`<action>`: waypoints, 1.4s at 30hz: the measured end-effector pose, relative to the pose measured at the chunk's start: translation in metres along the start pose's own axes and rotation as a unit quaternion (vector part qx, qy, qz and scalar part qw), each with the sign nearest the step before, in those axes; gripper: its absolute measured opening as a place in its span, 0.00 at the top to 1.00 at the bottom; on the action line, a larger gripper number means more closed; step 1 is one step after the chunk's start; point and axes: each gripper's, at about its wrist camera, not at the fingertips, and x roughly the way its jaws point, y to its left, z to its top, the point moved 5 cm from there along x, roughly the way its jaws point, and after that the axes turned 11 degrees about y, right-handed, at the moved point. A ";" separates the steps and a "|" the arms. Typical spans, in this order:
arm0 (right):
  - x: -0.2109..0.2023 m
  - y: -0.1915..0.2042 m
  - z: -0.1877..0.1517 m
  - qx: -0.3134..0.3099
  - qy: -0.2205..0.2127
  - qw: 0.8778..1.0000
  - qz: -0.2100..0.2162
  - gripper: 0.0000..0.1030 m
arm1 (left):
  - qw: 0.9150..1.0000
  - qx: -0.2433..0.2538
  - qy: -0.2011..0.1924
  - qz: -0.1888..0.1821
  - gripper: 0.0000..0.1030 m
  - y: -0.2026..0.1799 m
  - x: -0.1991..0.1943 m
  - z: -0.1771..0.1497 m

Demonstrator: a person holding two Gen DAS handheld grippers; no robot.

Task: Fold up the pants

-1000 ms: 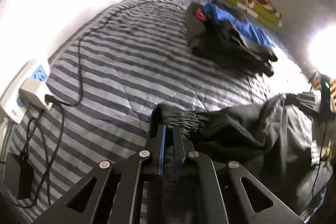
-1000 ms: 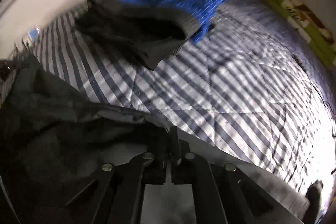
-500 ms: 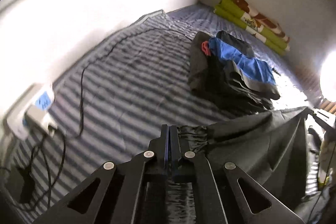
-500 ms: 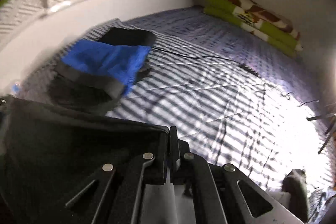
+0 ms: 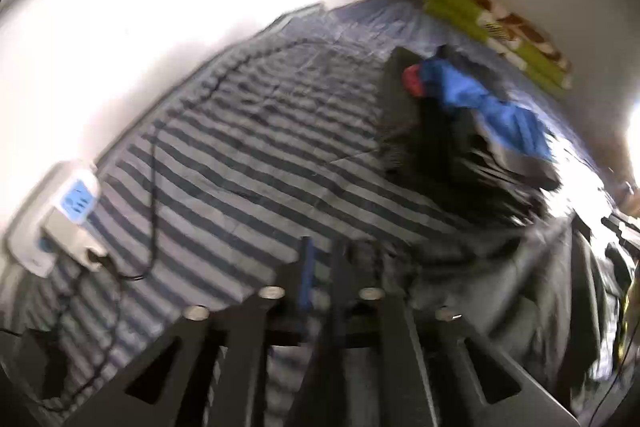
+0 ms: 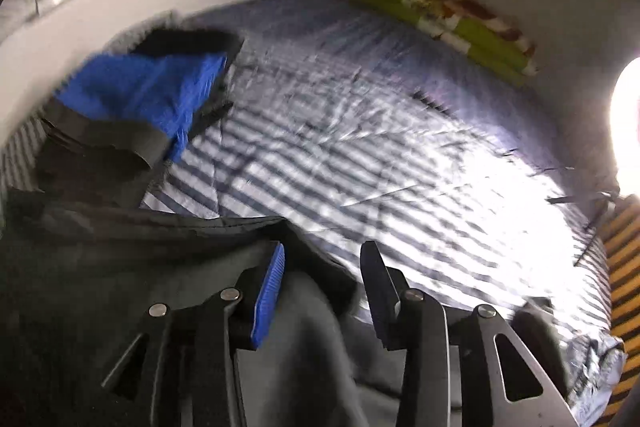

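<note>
- On the striped bedspread (image 6: 360, 155), the dark grey pants (image 6: 120, 287) lie spread under my right gripper (image 6: 324, 267) and run across toward my left gripper (image 5: 322, 259); in the left wrist view their gathered waistband (image 5: 372, 259) sits just right of the fingers.
- My right jaws are opening, and the blue pad (image 6: 270, 291) and the dark one stand apart with a fold of cloth between them, neither pressing on it. I judge the cloth could catch on a pad as I pull away and drag the edge out of line.
- My left jaws are opening too, with a narrow gap showing striped cover between them; the waistband looks beside them, not inside, though blur makes this uncertain. If a pleat is snagged, lifting would bunch that end.
- Both ends going slack at once means the hem edge (image 6: 160, 223) may settle crooked or wrinkled, and the next fold would then come out uneven.
- The pile of folded clothes (image 6: 132, 115), blue garment on top, lies just beyond the pants; a careless sweep could topple it or tuck the pants under it.
- The black cable (image 5: 154, 167) from the power strip (image 5: 60, 219) trails across the cover near my left gripper, and I could hook it.
- The green patterned blanket (image 6: 436, 15) by the far wall is well apart, no concern.
</note>
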 end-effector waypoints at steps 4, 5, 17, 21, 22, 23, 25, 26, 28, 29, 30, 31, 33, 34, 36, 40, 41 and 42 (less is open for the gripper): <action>-0.069 -0.022 -0.046 0.034 -0.018 0.998 0.059 0.64 | 0.999 0.044 -0.020 -0.022 0.62 0.001 -0.051 -0.043; -0.081 -0.027 -0.057 0.040 -0.021 0.997 0.067 0.64 | 0.998 0.048 -0.023 -0.025 0.59 0.002 -0.061 -0.056; -0.208 -0.114 -0.347 0.211 -0.010 0.977 0.032 0.63 | 0.991 0.120 0.037 -0.040 0.50 -0.023 -0.092 -0.194; -0.221 -0.162 -0.422 0.287 0.002 0.958 -0.001 0.62 | 0.981 0.181 0.042 -0.051 0.49 -0.070 -0.101 -0.222; -0.223 -0.175 -0.442 0.306 0.004 0.952 -0.011 0.62 | 0.979 0.192 0.042 -0.050 0.48 -0.079 -0.103 -0.229; -0.224 -0.185 -0.454 0.320 0.006 0.947 -0.013 0.62 | 0.978 0.199 0.043 -0.050 0.48 -0.087 -0.103 -0.236; -0.222 -0.210 -0.485 0.365 0.011 0.931 -0.017 0.62 | 0.973 0.215 0.054 -0.059 0.48 -0.105 -0.100 -0.251; -0.219 -0.223 -0.497 0.384 0.014 0.923 -0.014 0.62 | 0.971 0.224 0.060 -0.059 0.48 -0.112 -0.097 -0.259; -0.212 -0.246 -0.519 0.413 0.024 0.910 -0.014 0.62 | 0.965 0.249 0.065 -0.050 0.48 -0.127 -0.092 -0.274; -0.208 -0.253 -0.524 0.419 0.026 0.908 -0.013 0.62 | 0.962 0.261 0.068 -0.045 0.48 -0.134 -0.089 -0.282; -0.206 -0.258 -0.529 0.422 0.027 0.906 -0.012 0.62 | 0.958 0.274 0.072 -0.044 0.48 -0.142 -0.086 -0.289; -0.202 -0.267 -0.531 0.430 0.026 0.902 -0.014 0.62 | 0.954 0.287 0.077 -0.045 0.48 -0.151 -0.084 -0.297; -0.193 -0.277 -0.529 0.445 0.021 0.895 0.005 0.61 | 0.947 0.308 0.085 -0.041 0.48 -0.164 -0.077 -0.308; -0.189 -0.279 -0.527 0.454 0.018 0.890 0.021 0.60 | 0.945 0.313 0.090 -0.039 0.48 -0.169 -0.074 -0.311; -0.175 -0.285 -0.519 0.470 0.016 0.881 0.057 0.60 | 0.941 0.321 0.101 -0.040 0.48 -0.178 -0.066 -0.314; -0.135 -0.289 -0.502 0.479 0.032 0.873 0.083 0.59 | 0.942 0.315 0.114 -0.027 0.48 -0.183 -0.045 -0.308; -0.125 -0.290 -0.499 0.482 0.037 0.871 0.082 0.59 | 0.944 0.307 0.120 -0.031 0.48 -0.183 -0.039 -0.304; -0.117 -0.291 -0.496 0.488 0.041 0.869 0.072 0.59 | 0.946 0.296 0.125 -0.035 0.49 -0.185 -0.033 -0.298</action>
